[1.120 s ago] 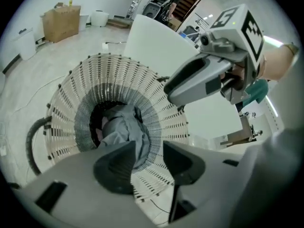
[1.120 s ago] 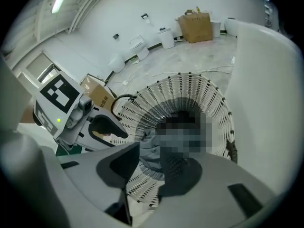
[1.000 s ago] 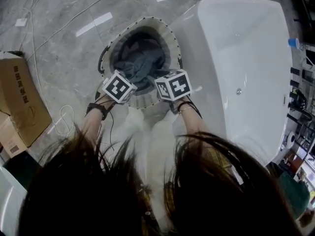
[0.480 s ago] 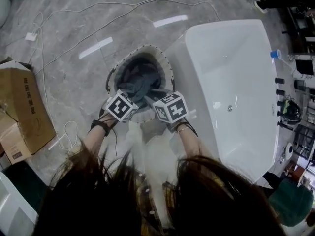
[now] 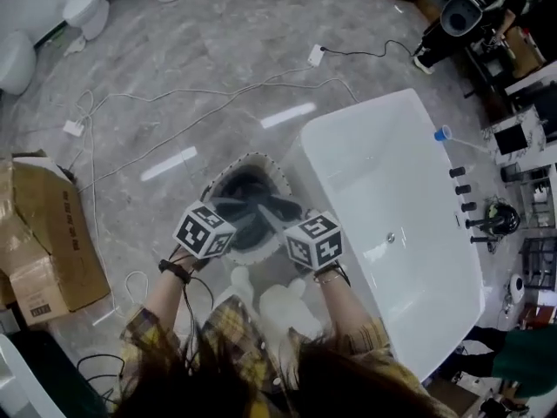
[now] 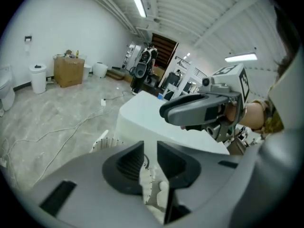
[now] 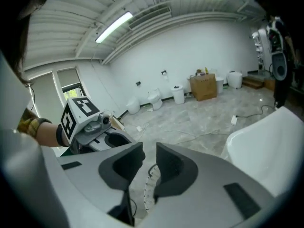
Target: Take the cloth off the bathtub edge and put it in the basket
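The round woven basket (image 5: 261, 165) stands on the floor beside the white bathtub (image 5: 392, 190), and the dark grey cloth (image 5: 246, 188) lies bunched inside it. Both grippers hang above the basket's near side. My left gripper (image 5: 226, 212) and right gripper (image 5: 277, 225) have just been closing, but a narrow gap still shows between each pair of jaws with nothing in it. In the left gripper view my left gripper (image 6: 150, 161) looks past the basket rim (image 6: 102, 139) to the tub (image 6: 152, 120). In the right gripper view my right gripper (image 7: 150, 167) hangs over the basket rim (image 7: 148, 190).
A cardboard box (image 5: 48, 233) sits on the floor at the left. Cables (image 5: 174, 103) run over the grey marble floor beyond the basket. Toilets (image 5: 87, 7) stand at the far left, and tap fittings (image 5: 461, 190) and shelves line the tub's right side.
Both grippers have risen from just over the basket's mouth, and the view has drawn back with them. The cloth stays in the basket.
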Motion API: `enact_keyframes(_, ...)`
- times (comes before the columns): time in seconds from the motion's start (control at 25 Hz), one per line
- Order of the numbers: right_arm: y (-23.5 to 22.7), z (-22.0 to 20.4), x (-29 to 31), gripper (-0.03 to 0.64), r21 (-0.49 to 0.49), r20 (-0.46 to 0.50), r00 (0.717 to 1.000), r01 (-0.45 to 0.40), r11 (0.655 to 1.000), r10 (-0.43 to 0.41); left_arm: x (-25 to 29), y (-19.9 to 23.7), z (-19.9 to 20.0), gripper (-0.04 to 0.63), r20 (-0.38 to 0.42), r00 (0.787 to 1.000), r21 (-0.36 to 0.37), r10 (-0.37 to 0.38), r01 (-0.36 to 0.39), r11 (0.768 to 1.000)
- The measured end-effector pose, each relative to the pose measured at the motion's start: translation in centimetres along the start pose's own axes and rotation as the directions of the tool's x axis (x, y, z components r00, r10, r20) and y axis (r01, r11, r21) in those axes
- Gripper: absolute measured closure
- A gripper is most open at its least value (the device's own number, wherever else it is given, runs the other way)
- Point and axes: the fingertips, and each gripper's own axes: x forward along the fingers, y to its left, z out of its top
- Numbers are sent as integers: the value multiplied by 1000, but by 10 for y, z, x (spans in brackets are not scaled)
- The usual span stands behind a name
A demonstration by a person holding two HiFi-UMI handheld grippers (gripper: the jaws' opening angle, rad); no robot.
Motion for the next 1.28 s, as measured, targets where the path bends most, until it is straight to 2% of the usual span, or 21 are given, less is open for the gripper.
enact_keyframes(0.12, 24, 41, -40, 543, -38, 91, 996, 28, 999, -25, -38, -34, 44, 527, 141, 990, 12, -19, 17, 1000)
enact_keyframes(0.2, 42, 69, -65, 560, -75, 162, 986, 41, 996, -28, -63, -55, 75, 534, 244, 970, 34, -19, 11, 999)
enact_keyframes(0.28, 61, 97, -90, 573, -117, 239, 971, 52, 992, -23, -89, -75, 104, 546, 340, 940, 56, -10, -10, 998)
enact_keyframes(0.44, 98, 139, -140, 580, -185, 386, 922, 69, 980, 8, -139, -116, 146, 561, 513, 858, 62, -17, -17, 998)
enact_keyframes(0.6, 124, 161, -183, 597, -232, 483, 876, 125, 965, 3, -185, -152, 167, 569, 646, 762, 69, -41, -5, 998)
enact_keyframes(0.8, 152, 168, -219, 601, -262, 538, 842, 110, 959, 51, -222, -187, 182, 574, 752, 657, 88, -46, -31, 996)
enact_keyframes(0.92, 166, 164, -231, 601, -276, 561, 825, 112, 955, 65, -237, -206, 179, 575, 792, 606, 96, -71, -9, 995)
enact_keyframes(1.0, 171, 163, -237, 601, -288, 571, 819, 126, 949, 64, -244, -213, 178, 577, 804, 589, 104, -82, -3, 995)
enact_keyframes(1.04, 173, 163, -238, 601, -292, 573, 817, 129, 948, 66, -246, -214, 176, 577, 804, 588, 108, -81, -10, 994)
enact_keyframes(1.16, 176, 162, -240, 601, -301, 574, 816, 135, 944, 66, -248, -217, 172, 577, 794, 604, 117, -68, -42, 992)
enact_keyframes(1.28, 176, 159, -240, 601, -306, 568, 821, 143, 941, 60, -249, -222, 171, 578, 789, 611, 125, -65, -56, 991)
